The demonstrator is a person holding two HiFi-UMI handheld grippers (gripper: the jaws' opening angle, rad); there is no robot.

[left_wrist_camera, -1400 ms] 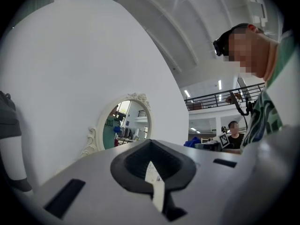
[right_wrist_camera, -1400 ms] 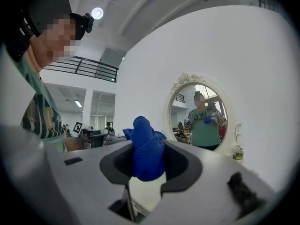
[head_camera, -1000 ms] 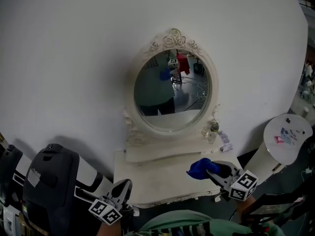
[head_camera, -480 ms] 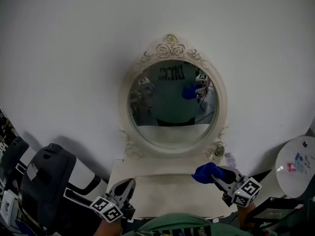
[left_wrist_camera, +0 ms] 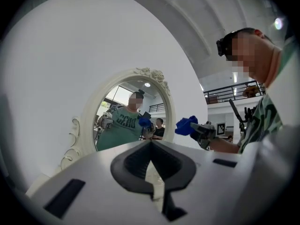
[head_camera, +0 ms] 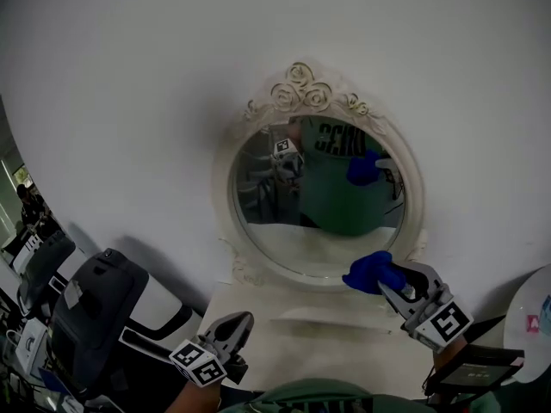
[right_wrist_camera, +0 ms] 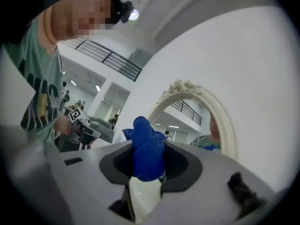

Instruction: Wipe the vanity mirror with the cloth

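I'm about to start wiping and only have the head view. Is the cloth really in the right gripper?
Observer: Yes; its own view shows the blue cloth bunched between the right gripper's jaws.
Operator: And the left gripper?
Observer: Its view shows the left gripper with jaws together, nothing between them.
Operator: Cloth on the glass yet?
Observer: No; the left gripper view shows the cloth beside the mirror, outside its frame, not over the glass.

Bright blue crumpled fabric cloth (head_camera: 368, 271). Cream-white oval vanity mirror (head_camera: 318, 200), rose-and-scroll relief on frame. Cream-white tabletop (head_camera: 327, 344). Plain white wall (head_camera: 129, 76). Black-and-white square markers on grey right gripper (head_camera: 380, 276) and left gripper (head_camera: 244, 319).
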